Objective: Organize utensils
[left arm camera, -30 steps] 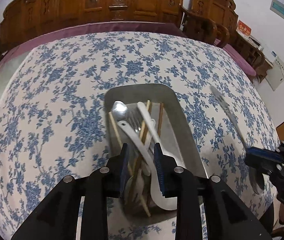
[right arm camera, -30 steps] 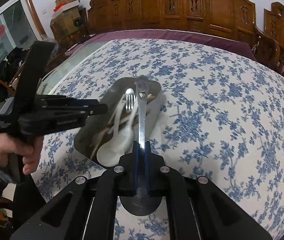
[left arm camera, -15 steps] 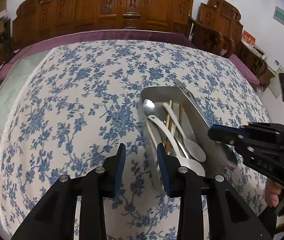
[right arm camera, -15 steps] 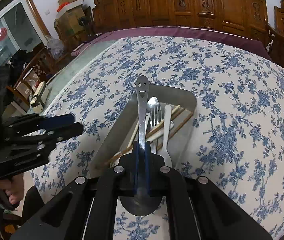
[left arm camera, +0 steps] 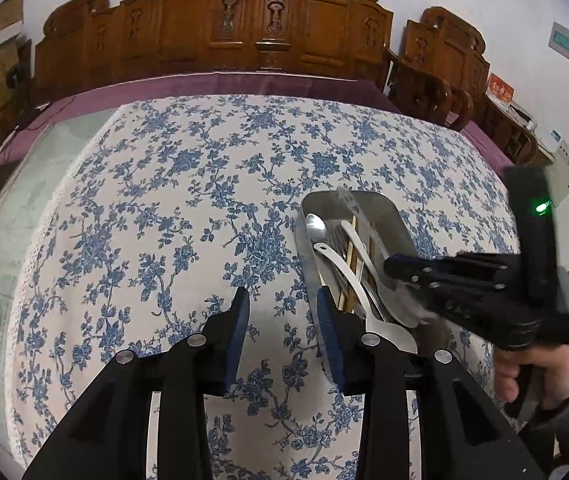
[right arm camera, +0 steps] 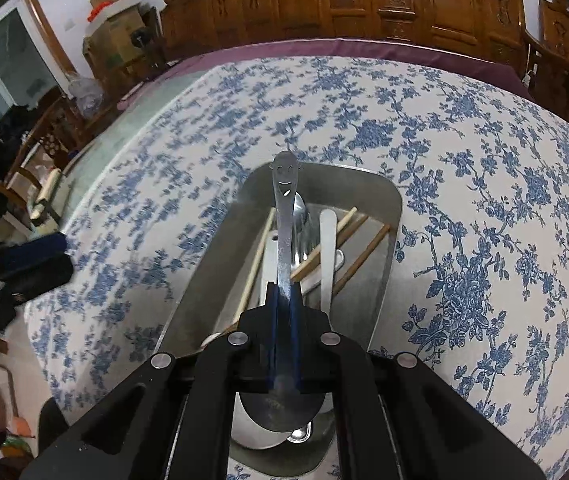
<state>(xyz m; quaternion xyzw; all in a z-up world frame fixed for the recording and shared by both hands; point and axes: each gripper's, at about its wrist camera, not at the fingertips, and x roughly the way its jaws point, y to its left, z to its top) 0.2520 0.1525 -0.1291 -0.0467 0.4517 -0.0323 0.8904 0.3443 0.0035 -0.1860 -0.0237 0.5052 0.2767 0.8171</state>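
Clamped between the blue pads of my right gripper point(right arm camera: 283, 304) is the smiley-handled spoon point(right arm camera: 284, 216), held tight at the lower part of its handle. Its bowl sits behind the pads, close to the camera, and the handle runs straight out ahead along the fingers, with the smiling face at the far tip. From the right wrist view that long axis lines up with the length of the metal tray point(right arm camera: 380, 216), and the face end hangs over the tray's far rim. I cannot tell whether the spoon touches anything in the tray.

Beneath the spoon the tray holds wooden chopsticks point(right arm camera: 358, 258) lying slantwise, a white spoon point(right arm camera: 327, 248) with its handle pointing away from me, and a fork and other metal pieces that I cannot sort out clearly.

My left gripper point(left arm camera: 282, 312) is spread wide and holds nothing. It sits over the blue-flowered tablecloth point(left arm camera: 164, 220), just beside the tray's left wall, with its right pad point(left arm camera: 326, 320) near that rim. In the left wrist view the right gripper point(left arm camera: 394, 268) reaches over the tray from the right.
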